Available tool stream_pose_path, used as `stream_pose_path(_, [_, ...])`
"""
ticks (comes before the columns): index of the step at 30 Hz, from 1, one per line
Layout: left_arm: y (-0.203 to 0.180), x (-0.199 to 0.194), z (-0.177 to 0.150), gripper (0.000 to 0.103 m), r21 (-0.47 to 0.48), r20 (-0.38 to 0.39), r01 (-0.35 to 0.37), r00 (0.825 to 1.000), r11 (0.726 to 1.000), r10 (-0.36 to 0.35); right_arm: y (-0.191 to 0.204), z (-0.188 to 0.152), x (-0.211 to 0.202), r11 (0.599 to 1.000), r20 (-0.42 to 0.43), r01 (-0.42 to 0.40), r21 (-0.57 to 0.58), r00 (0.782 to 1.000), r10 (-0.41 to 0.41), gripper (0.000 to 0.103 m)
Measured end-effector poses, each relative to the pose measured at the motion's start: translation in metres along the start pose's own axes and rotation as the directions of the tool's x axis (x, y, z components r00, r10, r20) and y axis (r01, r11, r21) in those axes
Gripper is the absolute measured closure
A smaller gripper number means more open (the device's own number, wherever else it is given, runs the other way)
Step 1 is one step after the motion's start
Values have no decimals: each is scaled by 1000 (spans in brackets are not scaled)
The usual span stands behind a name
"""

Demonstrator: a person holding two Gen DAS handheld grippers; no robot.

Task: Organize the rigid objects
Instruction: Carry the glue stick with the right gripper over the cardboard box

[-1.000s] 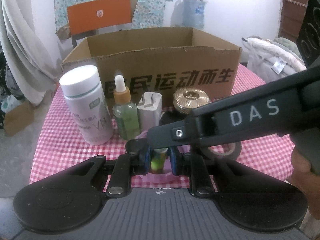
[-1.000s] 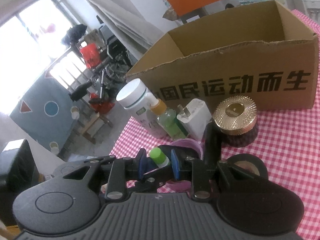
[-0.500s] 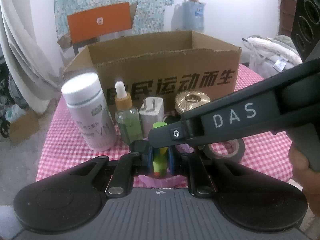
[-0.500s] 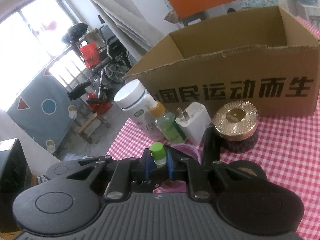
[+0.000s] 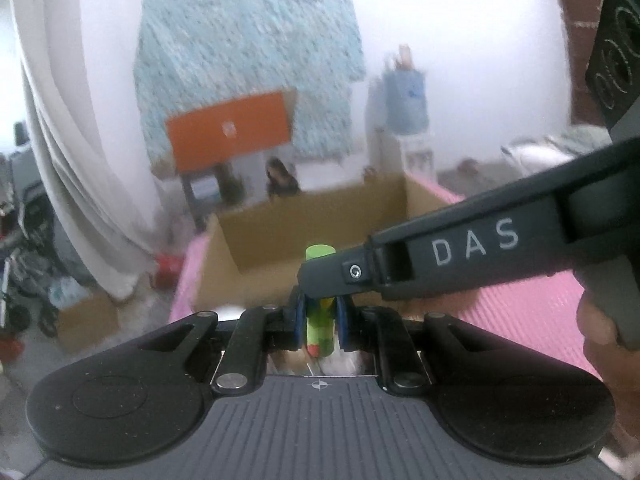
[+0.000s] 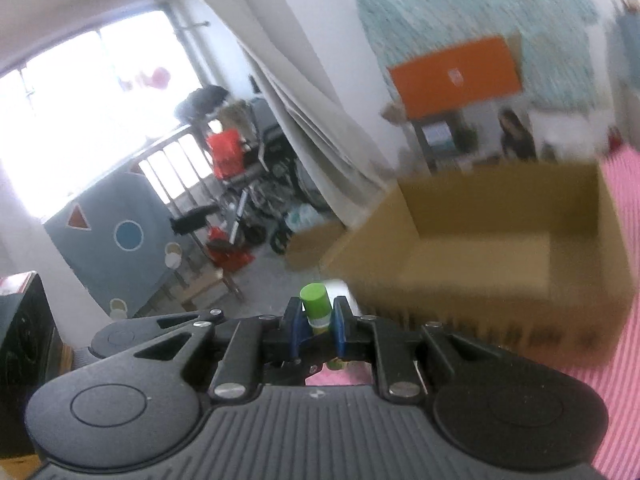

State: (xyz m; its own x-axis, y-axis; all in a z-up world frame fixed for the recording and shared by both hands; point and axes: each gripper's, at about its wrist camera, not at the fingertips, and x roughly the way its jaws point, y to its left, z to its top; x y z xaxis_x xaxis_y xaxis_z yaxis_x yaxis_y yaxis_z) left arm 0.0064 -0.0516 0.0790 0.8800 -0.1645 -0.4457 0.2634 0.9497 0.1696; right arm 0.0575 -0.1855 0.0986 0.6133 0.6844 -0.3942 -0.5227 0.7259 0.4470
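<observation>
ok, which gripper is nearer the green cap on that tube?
Right. The right gripper clamps the tube just under the green cap. The left gripper clamps lower on the body, beneath the right one's fingers.

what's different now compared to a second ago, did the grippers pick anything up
Yes. The left gripper and right gripper closed their fingers on the small green-capped tube, one lower and one near the cap, and lifted it together off the checked tablecloth. Both views now look over the rim into the open cardboard box. The box seems to have stayed put.
</observation>
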Motion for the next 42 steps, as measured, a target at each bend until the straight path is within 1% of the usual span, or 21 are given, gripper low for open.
stream_pose_path(2, [4, 8, 21, 88, -13, 5, -29, 1000, 999, 30, 0, 25, 4, 1000, 8, -20, -23, 1000, 20, 85])
stream_pose_path(5, [16, 27, 47, 88, -50, -24, -49, 999, 998, 48, -11, 58, 21, 999, -18, -52, -4, 999, 52, 85])
stream_pose_path(8, [35, 57, 63, 88, -106, -93, -32, 995, 994, 22, -33, 91, 53, 997, -87, -67, 50, 994, 71, 85])
stream_pose_path(11, [52, 98, 70, 88, -167, -180, -21, 984, 986, -10, -59, 110, 90, 993, -162, -62, 104, 984, 78, 85])
stream_pose_path(13, [61, 129, 69, 88, -189, -243, -30, 970, 982, -17, -79, 116, 119, 985, -225, -53, 164, 970, 90, 85])
stream_pose_path(15, [67, 156, 66, 88, -192, -309, -44, 951, 980, -17, -101, 121, 147, 973, -289, -45, 228, 951, 111, 85])
stream_pose_path(18, [78, 185, 61, 88, -203, -388, -48, 921, 978, -35, -127, 119, 181, 955, -354, -30, 294, 925, 138, 86])
stream_pose_path(20, [83, 200, 59, 87, -205, -440, -58, 897, 977, -39, -141, 115, 200, 944, -390, -14, 330, 908, 150, 86])
stream_pose_path(22, [84, 212, 58, 87, -183, -479, -80, 878, 980, -18, -155, 112, 220, 934, -427, 4, 358, 890, 160, 86])
stream_pose_path(23, [84, 216, 57, 85, -166, -492, -93, 871, 982, 0, -160, 110, 229, 931, -445, 12, 366, 881, 164, 86])
stream_pose_path(25, [86, 217, 55, 78, -153, -502, -108, 865, 982, 17, -168, 106, 245, 927, -480, 35, 373, 862, 161, 86])
stream_pose_path(26, [89, 217, 54, 74, -169, -503, -104, 864, 980, 5, -173, 103, 255, 926, -502, 43, 374, 849, 163, 86])
stream_pose_path(27, [91, 216, 54, 70, -187, -501, -99, 865, 977, -8, -177, 99, 264, 927, -522, 66, 370, 840, 149, 86])
stream_pose_path(28, [93, 214, 54, 69, -201, -498, -100, 867, 975, -14, -178, 98, 271, 929, -538, 83, 359, 833, 133, 86])
stream_pose_path(29, [94, 211, 54, 67, -206, -495, -104, 869, 973, -12, -179, 95, 277, 933, -549, 93, 348, 827, 122, 86])
stream_pose_path(31, [96, 210, 56, 64, -212, -487, -108, 873, 971, -9, -178, 93, 284, 936, -552, 107, 336, 827, 103, 86])
stream_pose_path(34, [98, 202, 60, 59, -232, -461, -103, 887, 967, -16, -176, 98, 282, 937, -536, 105, 334, 839, 97, 86])
stream_pose_path(36, [98, 193, 63, 57, -246, -440, -99, 898, 964, -20, -175, 104, 274, 935, -516, 98, 342, 851, 99, 85])
stream_pose_path(39, [100, 175, 68, 55, -271, -398, -82, 917, 959, -34, -171, 116, 245, 939, -471, 80, 336, 877, 93, 85])
stream_pose_path(42, [101, 151, 73, 52, -294, -347, -75, 937, 953, -33, -163, 129, 201, 946, -401, 37, 321, 911, 100, 85])
